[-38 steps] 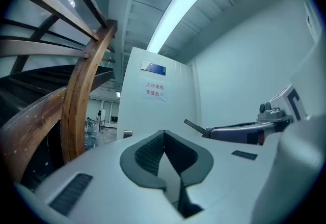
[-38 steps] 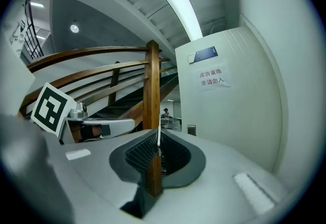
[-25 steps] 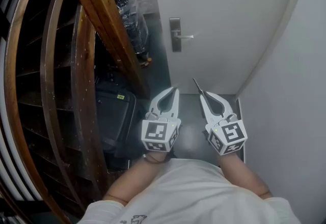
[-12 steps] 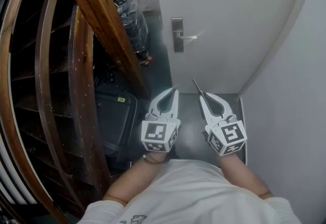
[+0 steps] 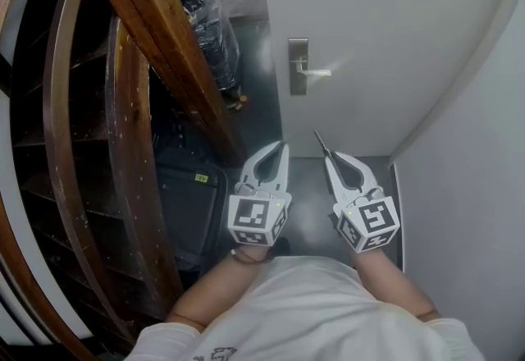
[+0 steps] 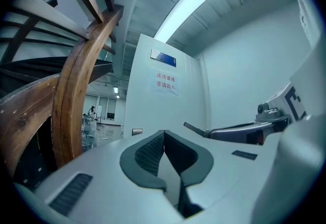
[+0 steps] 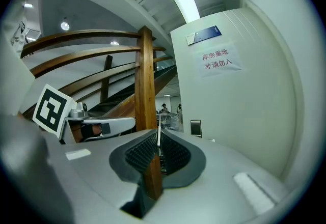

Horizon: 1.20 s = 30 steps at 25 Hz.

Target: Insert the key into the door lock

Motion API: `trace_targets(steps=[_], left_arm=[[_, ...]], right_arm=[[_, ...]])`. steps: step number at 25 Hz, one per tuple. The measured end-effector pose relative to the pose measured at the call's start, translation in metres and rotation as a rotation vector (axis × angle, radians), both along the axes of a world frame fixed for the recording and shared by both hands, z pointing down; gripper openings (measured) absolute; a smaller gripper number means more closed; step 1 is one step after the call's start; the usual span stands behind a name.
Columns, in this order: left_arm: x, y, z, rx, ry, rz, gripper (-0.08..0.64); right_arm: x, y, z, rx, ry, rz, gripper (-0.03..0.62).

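Pinching a thin dark metal key (image 5: 320, 141) by its rear end, the right gripper (image 5: 329, 157) points the blade forward, while the left gripper (image 5: 283, 148) is pressed together on nothing. The key is probably light, stiff and slippery, and best gripped flat across its head. The silver lock plate (image 5: 298, 66) on the white door (image 5: 377, 39) stands well ahead. A curved wooden stair rail (image 5: 168, 39) crowds the left, above a grey floor (image 5: 310, 212).

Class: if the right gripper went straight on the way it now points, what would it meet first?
Likely the wooden post, not the lock plate: the right gripper aims its key just left of the door edge. Depth is unclear.
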<state>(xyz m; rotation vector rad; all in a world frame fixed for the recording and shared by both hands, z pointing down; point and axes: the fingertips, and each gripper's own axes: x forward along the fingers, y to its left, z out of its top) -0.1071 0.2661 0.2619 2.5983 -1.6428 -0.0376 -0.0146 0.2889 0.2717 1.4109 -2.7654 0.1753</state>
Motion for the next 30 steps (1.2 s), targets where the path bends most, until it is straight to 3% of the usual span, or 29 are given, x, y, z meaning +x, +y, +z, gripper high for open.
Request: trace_targets(steps=[16, 30], left_arm=[[-0.045, -0.086, 0.016, -0.026, 0.01, 0.083, 0.008], [-0.05, -0.173, 0.028, -0.047, -0.012, 0.024, 0.008]], right_arm=[[-0.042, -0.078, 0.015, -0.033, -0.005, 0.085, 0.026], [-0.028, -0.177, 0.019, -0.036, -0.024, 0.056, 0.026]])
